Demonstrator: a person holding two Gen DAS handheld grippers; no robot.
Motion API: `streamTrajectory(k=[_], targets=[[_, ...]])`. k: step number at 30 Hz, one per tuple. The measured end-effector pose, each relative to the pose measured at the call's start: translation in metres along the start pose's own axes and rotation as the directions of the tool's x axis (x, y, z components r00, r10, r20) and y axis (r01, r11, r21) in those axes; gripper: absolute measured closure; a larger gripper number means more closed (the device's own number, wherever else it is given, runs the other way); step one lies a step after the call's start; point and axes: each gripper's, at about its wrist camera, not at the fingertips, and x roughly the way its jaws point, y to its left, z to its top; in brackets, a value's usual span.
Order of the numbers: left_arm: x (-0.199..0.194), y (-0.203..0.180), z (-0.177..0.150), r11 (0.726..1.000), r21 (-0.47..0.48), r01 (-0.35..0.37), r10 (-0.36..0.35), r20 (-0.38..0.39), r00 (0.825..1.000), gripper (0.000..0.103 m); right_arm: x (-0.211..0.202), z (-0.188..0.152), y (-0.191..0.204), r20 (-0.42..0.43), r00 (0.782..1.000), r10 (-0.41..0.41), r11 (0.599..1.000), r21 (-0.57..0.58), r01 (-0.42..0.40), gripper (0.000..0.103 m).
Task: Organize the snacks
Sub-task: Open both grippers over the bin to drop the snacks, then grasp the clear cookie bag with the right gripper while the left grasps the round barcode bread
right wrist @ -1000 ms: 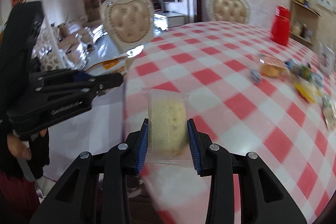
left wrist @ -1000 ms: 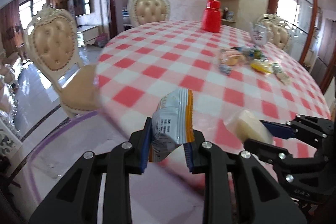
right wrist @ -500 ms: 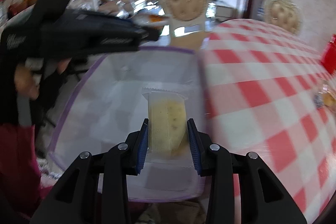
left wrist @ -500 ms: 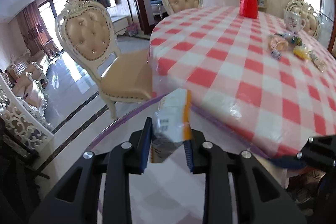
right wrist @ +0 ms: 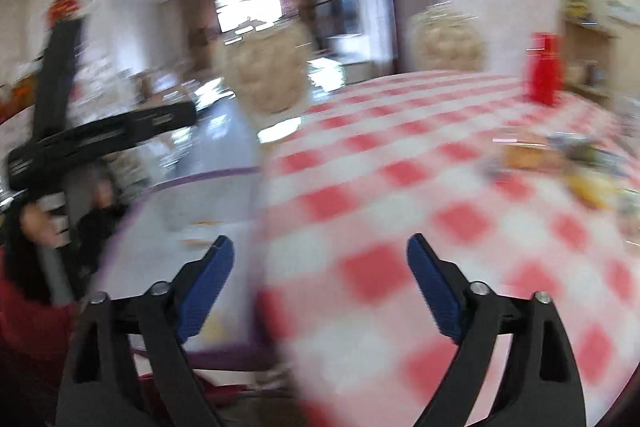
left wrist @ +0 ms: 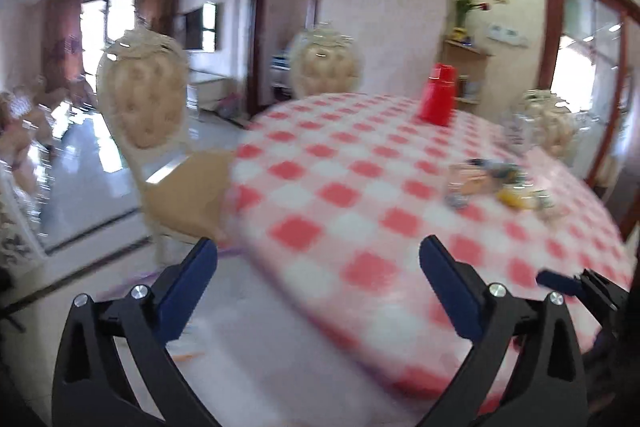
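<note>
My left gripper (left wrist: 318, 247) hangs over the near edge of the red-checked table (left wrist: 340, 211), its jaws opening wide with nothing between them. My right gripper (right wrist: 320, 242) is also opening, and its blue pads (right wrist: 208, 283) are bare. Below and to the left stands a clear bin with a purple rim (right wrist: 192, 177). Blurred snack packets (right wrist: 200, 227) lie inside it. A pile of wrapped snacks (left wrist: 492, 183) lies at the table's far right, also seen in the right wrist view as the snack pile (right wrist: 560, 155). Both views are motion-blurred.
A red jug (left wrist: 438, 99) stands at the back of the table. Cream padded chairs (left wrist: 144, 99) stand around it, one beside the bin. A hand (right wrist: 36, 223) with a red sleeve holds the left gripper's handle at the left edge of the right wrist view.
Both grippers have opened and let go of their snacks, the striped packet and the pale wrapped cake, over the bin. Both have then lifted and swung back towards the table.
</note>
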Motion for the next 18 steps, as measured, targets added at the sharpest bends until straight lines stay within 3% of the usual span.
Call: streamTrajectory(k=[2, 4, 9, 13, 16, 18], targets=[[0.017, -0.03, -0.002, 0.994, -0.011, 0.105, -0.105, -0.074, 0.992, 0.002, -0.012, -0.006, -0.045, -0.001, 0.995, -0.099, 0.99, 0.1, 0.098, 0.016], [0.04, -0.065, -0.006, 0.984, -0.012, 0.176, -0.176, -0.161, 0.971, 0.002, -0.021, -0.013, -0.086, -0.006, 0.986, -0.166, 0.968, 0.192, 0.164, 0.016], [0.089, -0.147, -0.016, 0.967, 0.038, 0.252, -0.229, -0.297, 0.927, 0.002, -0.042, -0.032, -0.19, -0.066, 0.944, -0.323, 0.87, 0.373, 0.323, 0.016], [0.133, -0.206, -0.013, 0.968, 0.062, 0.243, -0.213, -0.308, 0.927, 0.002, -0.042, -0.038, -0.263, -0.114, 0.913, -0.393, 0.802, 0.444, 0.4, 0.016], [0.178, -0.241, -0.012, 0.973, 0.05, 0.223, -0.195, -0.33, 0.924, 0.002, -0.026, -0.034, -0.3, -0.148, 0.903, -0.403, 0.797, 0.429, 0.426, 0.016], [0.198, -0.257, -0.013, 0.974, 0.054, 0.221, -0.191, -0.342, 0.92, 0.002, -0.012, -0.028, -0.319, -0.16, 0.911, -0.381, 0.805, 0.426, 0.412, 0.016]])
